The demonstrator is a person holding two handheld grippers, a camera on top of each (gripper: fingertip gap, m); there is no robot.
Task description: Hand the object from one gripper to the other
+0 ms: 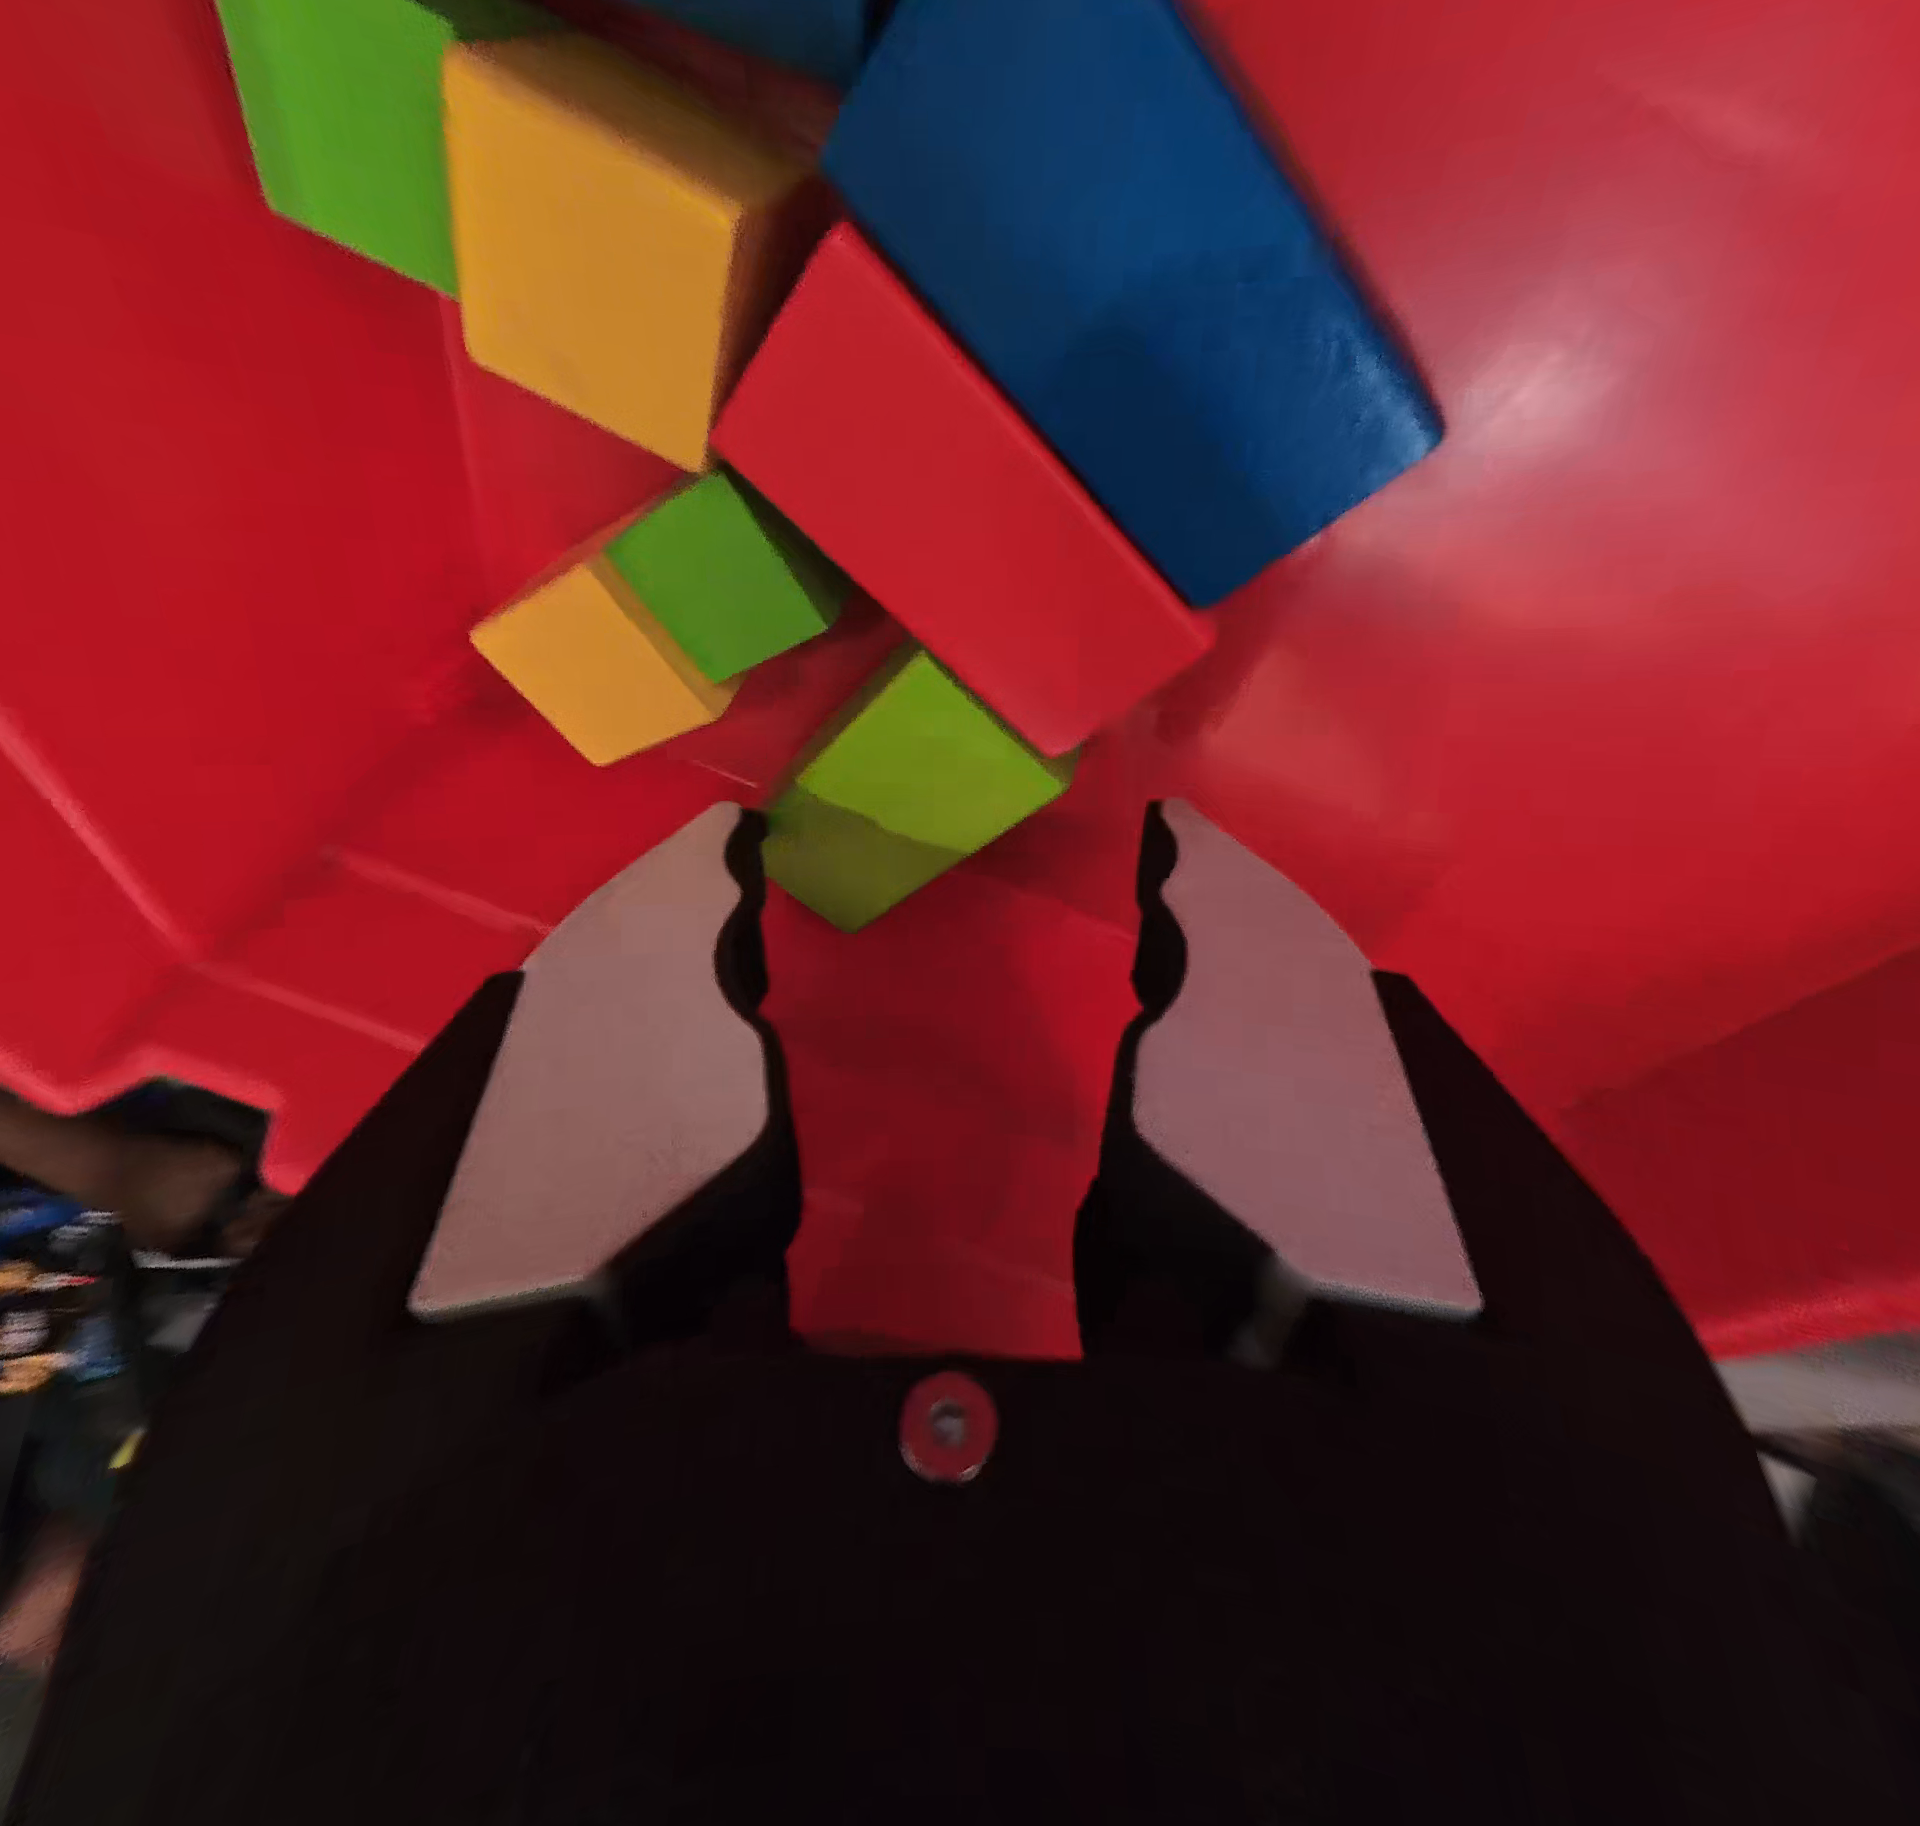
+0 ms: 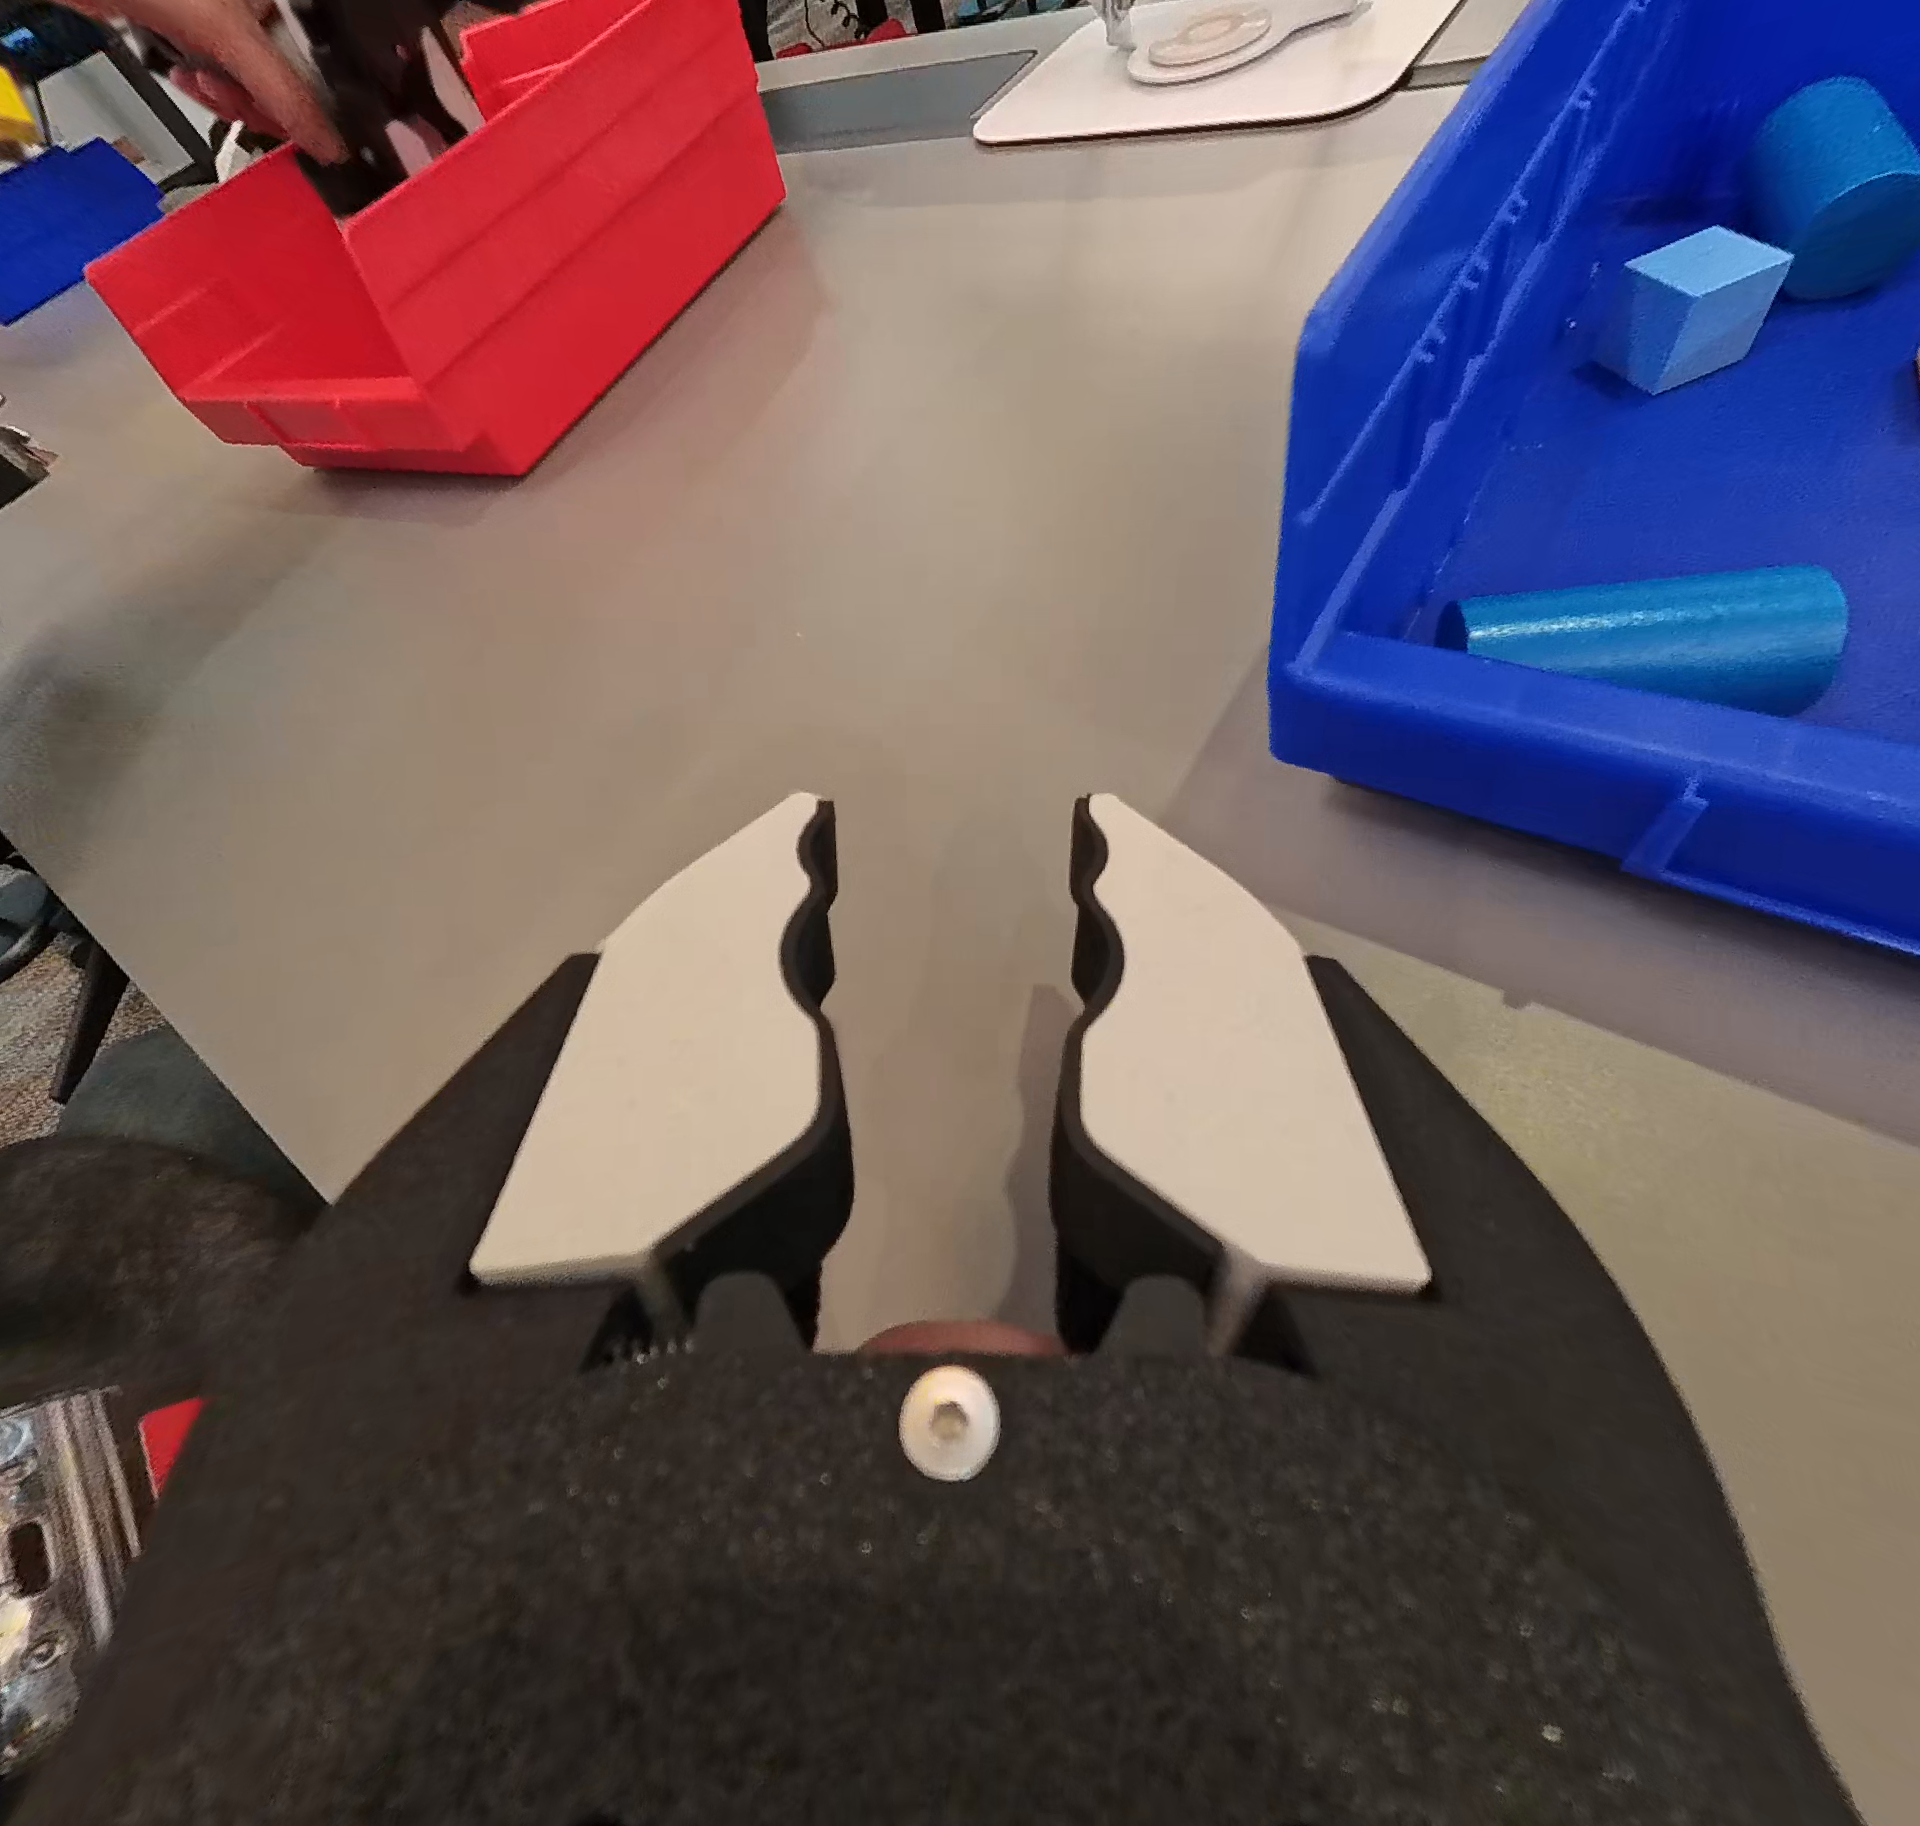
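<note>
Reaching into the red bin (image 1: pixel 1558 218), left hand-held gripper (image 1: pixel 951 820) with fingers spread apart and gripping nothing, tips just short of a small green block (image 1: pixel 914 789). Left fingertip (image 1: pixel 717 831) close beside that block's near corner; contact cannot be told through the blur. Smooth, painted-looking blocks heaped on the bin's glossy plastic floor: a long red block (image 1: pixel 956 488) lying against a long blue block (image 1: pixel 1122 249), a yellow block (image 1: pixel 592 238), a large green block (image 1: pixel 332 93) behind it, a small yellow cube (image 1: pixel 592 664) touching a small green cube (image 1: pixel 717 571). All flat-faced and sharp-edged. Pale flat plates on top of the fingers, black wavy pads along their inner edges.

Held above the grey table (image 2: pixel 727 633), right hand-held gripper (image 2: pixel 951 820) likewise parted and empty, a clear gap between its rippled black pads, matte grainy black body behind. Far left on the table, the same ribbed red bin (image 2: pixel 582 218), with a person's hand (image 2: pixel 208 20) lowering the other gripper into it. On the right, a blue bin (image 2: pixel 1455 716) of ribbed plastic holding a blue cone (image 2: pixel 1662 633) on its side, a light blue cube (image 2: pixel 1694 311) and a blue cylinder (image 2: pixel 1839 187). Farther back, a white board (image 2: pixel 1247 62).
</note>
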